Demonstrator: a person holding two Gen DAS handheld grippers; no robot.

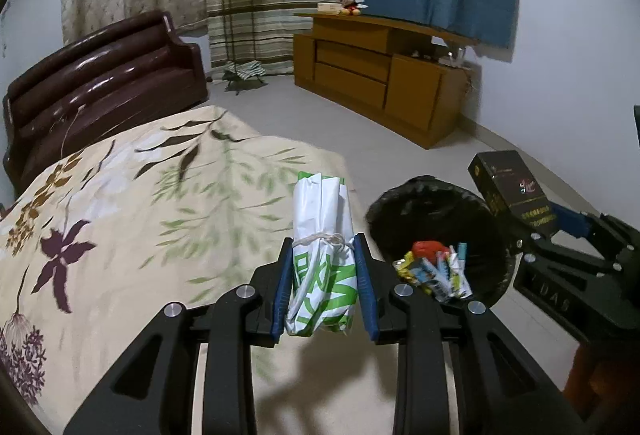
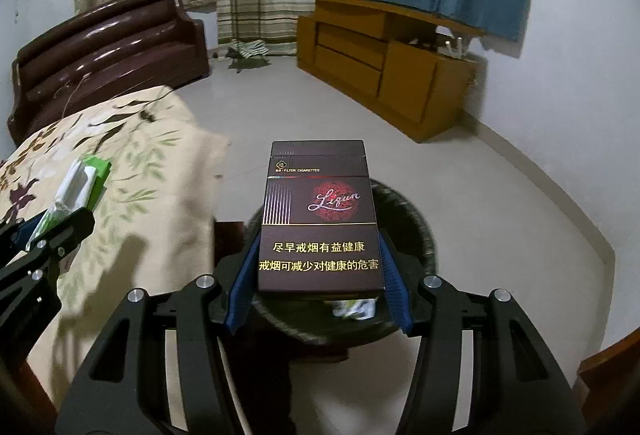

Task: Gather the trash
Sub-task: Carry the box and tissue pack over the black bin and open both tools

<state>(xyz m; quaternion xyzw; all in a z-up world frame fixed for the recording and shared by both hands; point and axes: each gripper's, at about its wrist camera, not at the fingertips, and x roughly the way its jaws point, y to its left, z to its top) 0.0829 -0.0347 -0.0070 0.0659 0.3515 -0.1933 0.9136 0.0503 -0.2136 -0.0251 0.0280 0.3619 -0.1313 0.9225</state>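
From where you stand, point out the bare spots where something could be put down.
The floral cloth ahead of the left gripper and its rolled bag is bare. So is the floor between the bin and the wooden cabinet. The bin's near side is crowded with wrappers, under the right gripper's cigarette pack.
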